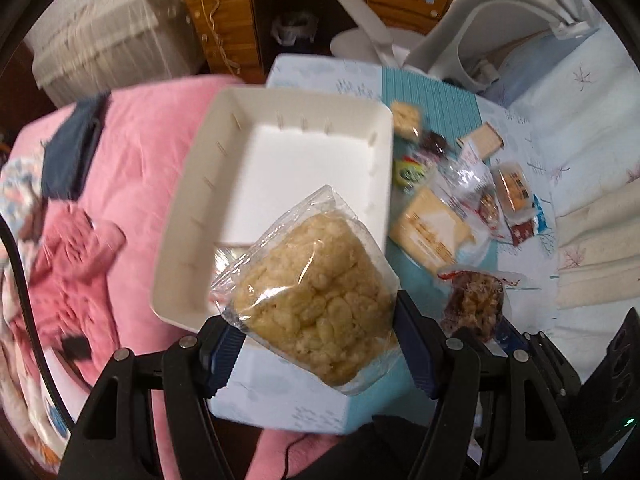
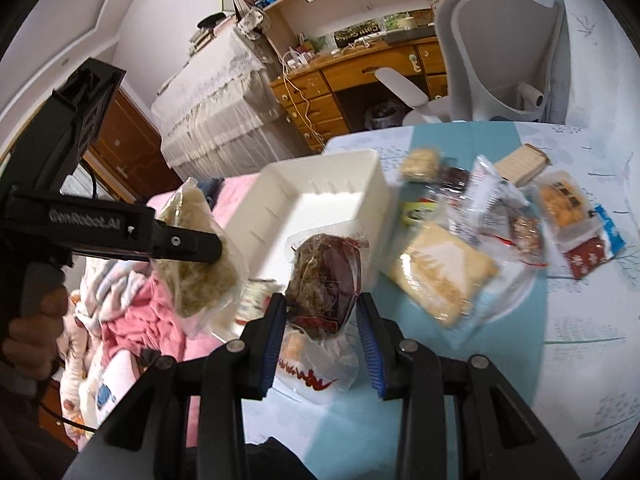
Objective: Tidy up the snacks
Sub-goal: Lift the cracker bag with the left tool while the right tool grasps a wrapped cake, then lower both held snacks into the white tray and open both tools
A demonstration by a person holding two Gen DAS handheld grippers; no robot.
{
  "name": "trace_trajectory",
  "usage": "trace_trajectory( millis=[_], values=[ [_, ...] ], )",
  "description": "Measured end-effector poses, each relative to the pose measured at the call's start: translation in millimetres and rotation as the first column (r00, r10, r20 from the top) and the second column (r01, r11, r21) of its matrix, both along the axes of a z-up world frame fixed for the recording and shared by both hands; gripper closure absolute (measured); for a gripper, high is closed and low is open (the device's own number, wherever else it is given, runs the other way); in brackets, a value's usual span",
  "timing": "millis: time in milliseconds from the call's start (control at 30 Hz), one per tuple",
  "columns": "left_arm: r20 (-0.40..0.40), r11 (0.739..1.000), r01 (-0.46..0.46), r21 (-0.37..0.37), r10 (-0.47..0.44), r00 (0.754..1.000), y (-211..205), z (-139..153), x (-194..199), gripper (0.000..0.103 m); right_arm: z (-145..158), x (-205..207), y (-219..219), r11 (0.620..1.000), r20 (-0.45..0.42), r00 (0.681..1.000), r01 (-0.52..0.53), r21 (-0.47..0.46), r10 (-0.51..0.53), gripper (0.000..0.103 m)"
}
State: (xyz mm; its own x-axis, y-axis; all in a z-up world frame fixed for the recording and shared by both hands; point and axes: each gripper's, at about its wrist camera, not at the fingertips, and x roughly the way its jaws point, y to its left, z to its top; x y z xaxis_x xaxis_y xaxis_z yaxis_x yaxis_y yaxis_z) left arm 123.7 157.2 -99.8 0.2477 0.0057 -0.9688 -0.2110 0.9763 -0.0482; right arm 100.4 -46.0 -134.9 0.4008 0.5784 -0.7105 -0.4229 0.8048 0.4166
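My left gripper (image 1: 316,332) is shut on a pale puffed-rice cake in a clear wrapper (image 1: 316,300), held in the air over the near end of the white bin (image 1: 192,184). It also shows in the right wrist view (image 2: 196,256), left of the bin (image 2: 376,168). My right gripper (image 2: 322,312) is shut on a dark red-wrapped snack (image 2: 326,276), held above the table by the bin's near end. The bin's floor is mostly bare; a small packet (image 2: 254,300) lies at its near end.
Loose snacks lie on the blue-patterned table (image 2: 560,320) right of the bin: a flat cracker pack (image 2: 440,276), a wafer block (image 2: 522,168), orange biscuits (image 2: 560,204), a silver packet (image 2: 490,196). A pink bed (image 1: 132,168) lies left; a white chair (image 2: 500,60) and wooden desk stand behind.
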Motion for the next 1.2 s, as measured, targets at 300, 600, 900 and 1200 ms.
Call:
trace_trajectory(
  millis=[300,600,900,1200],
  values=[
    [0.092,0.997,0.062,0.044,-0.066,0.994,54,-8,-4,0.034,-2,-3,55,0.998,0.023,0.999,0.030,0.055,-0.031,0.067],
    [0.110,0.997,0.071,0.031,-0.074,0.991,99,-30,-6,0.034,-14,-2,96,0.994,0.014,0.999,0.048,0.097,-0.049,0.067],
    [0.093,0.999,0.023,-0.030,-0.021,0.995,121,-44,-8,0.012,-20,0,104,0.991,-0.009,0.996,0.093,0.094,-0.093,0.040],
    [0.066,0.999,0.040,-0.025,-0.039,0.997,101,-45,-10,0.012,-23,-2,87,0.986,-0.039,0.990,0.139,0.090,-0.136,0.033]
  ],
)
